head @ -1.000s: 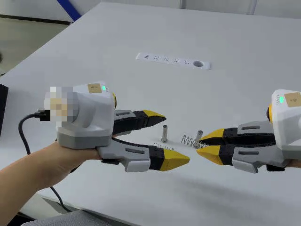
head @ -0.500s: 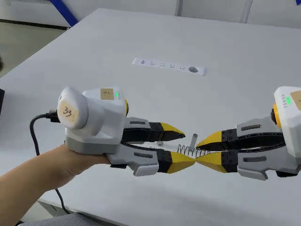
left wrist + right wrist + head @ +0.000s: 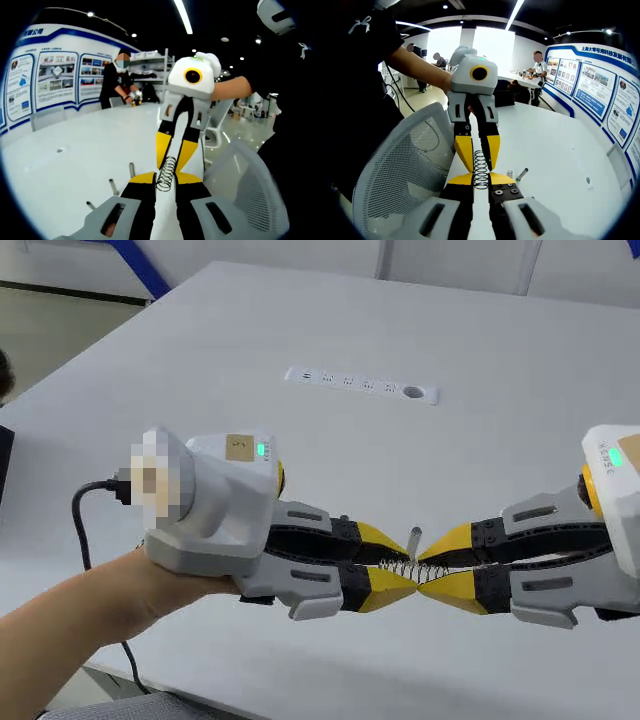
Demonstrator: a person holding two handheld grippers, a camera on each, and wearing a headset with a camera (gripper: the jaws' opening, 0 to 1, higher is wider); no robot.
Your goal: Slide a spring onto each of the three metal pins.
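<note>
Over the white table (image 3: 300,330), the left gripper (image 3: 404,564) and right gripper (image 3: 424,571) meet tip to tip, each pinched shut on one end of a spring (image 3: 166,175). The nearest pin (image 3: 413,537) stands at twelve o'clock from the tips. One gripper should probably release while the other keeps the coil in line with that pin. The jaws mask most of the coil, and the three pins (image 3: 114,186) are too small to tell if any is sleeved.

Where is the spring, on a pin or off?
Off. The left tool and right tool pinch the spring in the air; the pins on the table are bare.
</note>
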